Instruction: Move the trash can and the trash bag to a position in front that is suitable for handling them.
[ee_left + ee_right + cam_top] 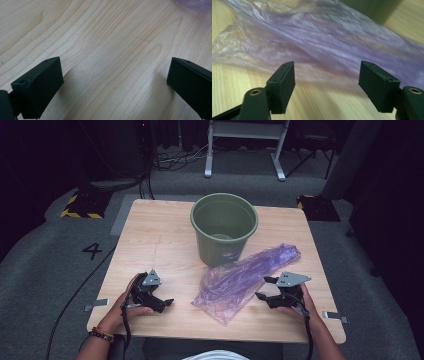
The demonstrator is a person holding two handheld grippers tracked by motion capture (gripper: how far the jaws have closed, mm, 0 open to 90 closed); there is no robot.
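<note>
My right gripper (264, 288) sits low over the wooden table (150, 240) at the near right, its jaws spread wide with nothing between them, aimed at the purple plastic bag (245, 272) because that edge is the nearest part of it to catch. The bag lies flat and crumpled, stretched diagonally from the table's near middle up toward the far right, its upper part resting against the foot of the green bucket (224, 227), which stands open-mouthed just behind it, I judge ready to be lined. In the right gripper view the bag (324, 42) spreads just ahead of my fingertips, apart from them. My left gripper (167, 302) rests wide open on bare wood, well left of the bag.
</note>
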